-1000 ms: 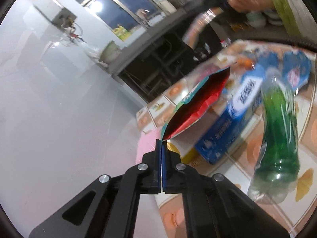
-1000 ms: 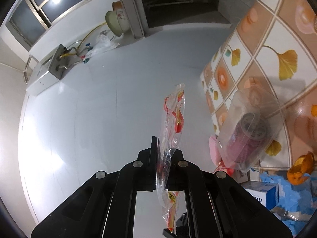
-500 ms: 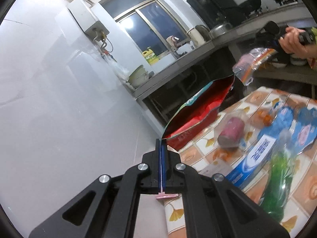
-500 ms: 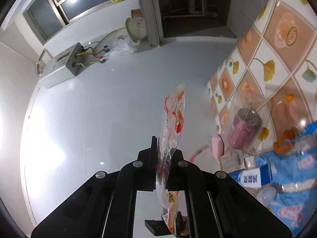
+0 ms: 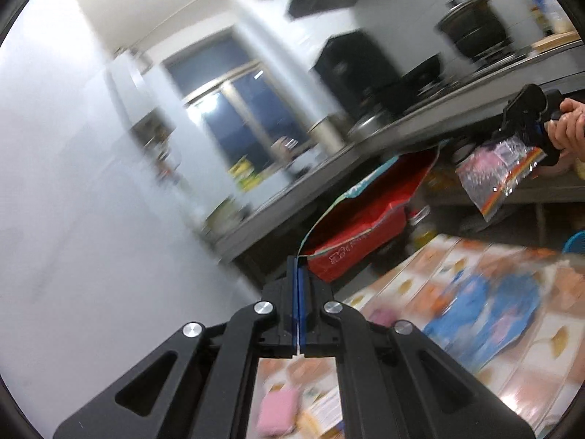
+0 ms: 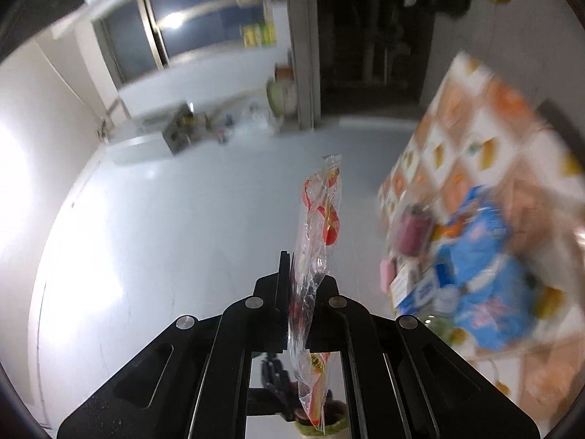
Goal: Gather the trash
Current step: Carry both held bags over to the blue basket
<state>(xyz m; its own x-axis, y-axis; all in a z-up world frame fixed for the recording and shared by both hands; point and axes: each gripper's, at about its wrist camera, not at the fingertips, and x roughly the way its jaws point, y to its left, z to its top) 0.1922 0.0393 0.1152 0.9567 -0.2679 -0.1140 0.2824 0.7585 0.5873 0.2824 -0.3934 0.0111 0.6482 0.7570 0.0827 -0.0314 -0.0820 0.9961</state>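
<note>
Wrapper (image 6: 320, 252), clear plastic printed in red and yellow, pinched flat in my right gripper (image 6: 303, 274), its long axis running forward past the fingertips. My left gripper (image 5: 298, 274), pressed together on one lip of a red bag (image 5: 369, 219), holds the mouth gaping up and to the right; in the left view the right gripper (image 5: 526, 128) and wrapper (image 5: 497, 172) hang just beyond that mouth, so I judge the drop falls to the right hand. Compared with a second ago, both hands have lifted off the tiled table (image 5: 457, 292), whose far edge and remaining litter now lie below, and the wrapper has closed on the bag.
</note>
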